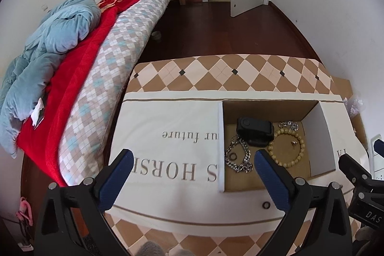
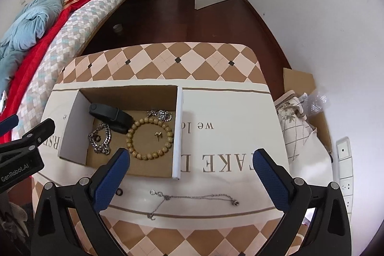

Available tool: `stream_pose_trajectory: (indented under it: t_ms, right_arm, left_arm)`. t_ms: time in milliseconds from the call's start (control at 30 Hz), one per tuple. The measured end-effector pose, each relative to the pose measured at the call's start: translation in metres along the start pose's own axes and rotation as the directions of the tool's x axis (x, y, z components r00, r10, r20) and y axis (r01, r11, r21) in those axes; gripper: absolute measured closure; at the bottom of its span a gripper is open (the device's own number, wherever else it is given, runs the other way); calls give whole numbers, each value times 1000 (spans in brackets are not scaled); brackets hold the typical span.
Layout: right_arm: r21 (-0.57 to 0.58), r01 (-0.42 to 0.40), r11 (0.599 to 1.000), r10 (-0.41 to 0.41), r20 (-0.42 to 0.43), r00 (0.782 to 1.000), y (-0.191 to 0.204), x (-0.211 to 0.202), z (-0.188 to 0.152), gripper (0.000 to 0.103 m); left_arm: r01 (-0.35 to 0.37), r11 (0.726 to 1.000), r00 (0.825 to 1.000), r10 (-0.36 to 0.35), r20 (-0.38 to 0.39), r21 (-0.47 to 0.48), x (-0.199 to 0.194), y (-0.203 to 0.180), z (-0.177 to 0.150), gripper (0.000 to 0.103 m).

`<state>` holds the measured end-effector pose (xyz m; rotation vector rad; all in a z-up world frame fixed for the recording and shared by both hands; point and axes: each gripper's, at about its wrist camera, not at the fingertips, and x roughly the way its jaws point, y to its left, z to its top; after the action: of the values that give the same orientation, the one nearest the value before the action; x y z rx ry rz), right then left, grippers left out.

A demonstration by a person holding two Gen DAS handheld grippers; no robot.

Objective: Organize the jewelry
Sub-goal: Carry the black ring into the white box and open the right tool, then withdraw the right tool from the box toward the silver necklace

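right gripper (image 2: 190, 174) hovering wide open over necklace (image 2: 192, 198), lying crosswise by cloth's (image 2: 240, 136) near edge. left gripper (image 1: 193, 175) open too, sitting farther away.

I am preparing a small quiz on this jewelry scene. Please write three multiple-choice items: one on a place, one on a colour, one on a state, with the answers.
1. Where does the thin chain necklace lie?
A. inside the cardboard box
B. on the cloth in front of the box
C. on the bed

2. What colour are the beads of the bead bracelet?
A. tan
B. red
C. black

3. How is the right gripper?
A. shut on a ring
B. shut on the necklace
C. open, holding nothing

Answers: 1 B, it lies outside the cardboard box, near its front wall. 2 A, the beads look wooden tan. 3 C, its fingers stand wide apart with nothing between them.
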<state>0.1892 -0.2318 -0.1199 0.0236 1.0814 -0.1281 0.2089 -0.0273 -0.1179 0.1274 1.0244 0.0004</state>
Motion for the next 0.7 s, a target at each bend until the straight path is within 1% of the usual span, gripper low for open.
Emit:
stream_pose_trajectory:
  t_ms: [67, 300, 500, 700]
  right_arm:
    - [2, 1, 1000, -1, 6, 1000, 1, -6, -3, 0]
    - [14, 2, 1000, -3, 45, 999, 3, -38, -13, 0]
    - [23, 12, 1000, -14, 103, 995, 3, -75, -23, 0]
    - [26, 14, 1000, -18, 163, 987, 4, -113, -30, 0]
  left_arm:
    - [-9, 1000, 1000, 9, 17, -5, -9, 2, -3, 1]
    - [-3, 1000, 997, 4, 80, -19, -46, 8, -13, 1]
    - [4, 1000, 992, -3, 127, -11, -78, 10, -21, 1]
    - [27, 1000, 984, -24, 175, -11, -112, 13, -28, 1]
